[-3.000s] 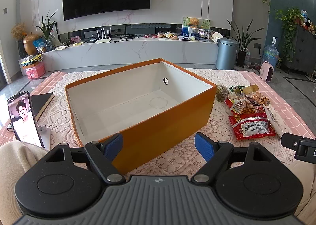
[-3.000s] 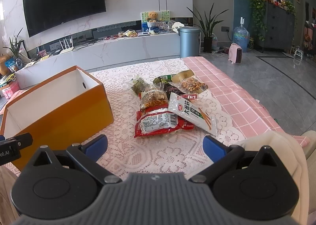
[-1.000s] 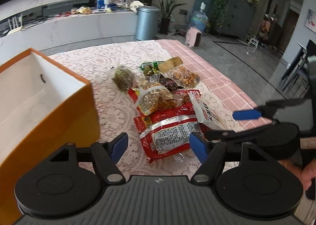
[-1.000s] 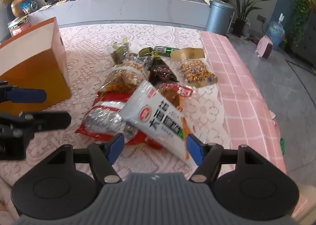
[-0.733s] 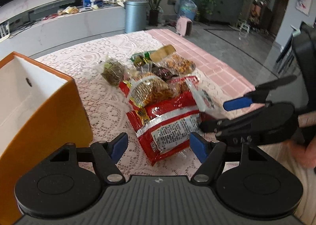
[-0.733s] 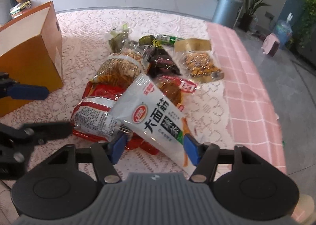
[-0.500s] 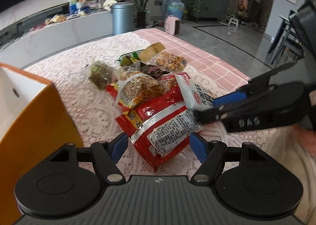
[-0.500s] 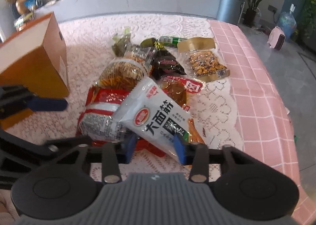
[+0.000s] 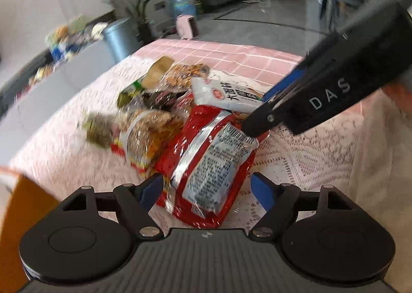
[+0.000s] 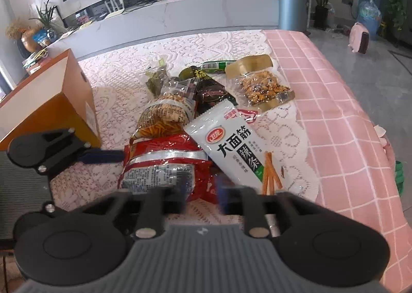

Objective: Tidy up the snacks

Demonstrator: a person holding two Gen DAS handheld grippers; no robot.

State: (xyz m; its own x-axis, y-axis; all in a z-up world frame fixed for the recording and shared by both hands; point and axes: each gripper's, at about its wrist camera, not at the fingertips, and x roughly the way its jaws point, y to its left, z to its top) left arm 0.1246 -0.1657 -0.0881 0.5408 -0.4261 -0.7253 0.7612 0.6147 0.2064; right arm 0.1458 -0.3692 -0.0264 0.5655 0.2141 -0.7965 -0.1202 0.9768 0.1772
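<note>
The snacks are lying in a heap on the pink lace tablecloth (image 10: 123,87), just in front of both grippers. The shiny red plastic packet with the silver label (image 9: 213,161) is the nearest one. It is sitting between the two blue fingers of the left gripper (image 9: 206,187). Those jaws are opening wide and no pad is pressing on the packet, so the left gripper is holding nothing.

The right gripper (image 10: 200,192) is poking down at the near edge of the same red packet. Its jaws are parting a little and they look blurry. The red edge is showing in the narrow gap, but I cannot tell if the pads are pinching it.

The white plastic packet with black writing and orange sticks (image 10: 237,151) is leaning over the far right corner of the red packet. The orange cardboard box with the white inside (image 10: 49,102) is standing off to the left of the heap.

To do this step well, I think only one gripper should be grabbing the red packet. It should be pinching the flat sealed edge, not the puffy middle, and lifting slowly so the white packet is sliding off gently. Then it can be going over to the box.
</note>
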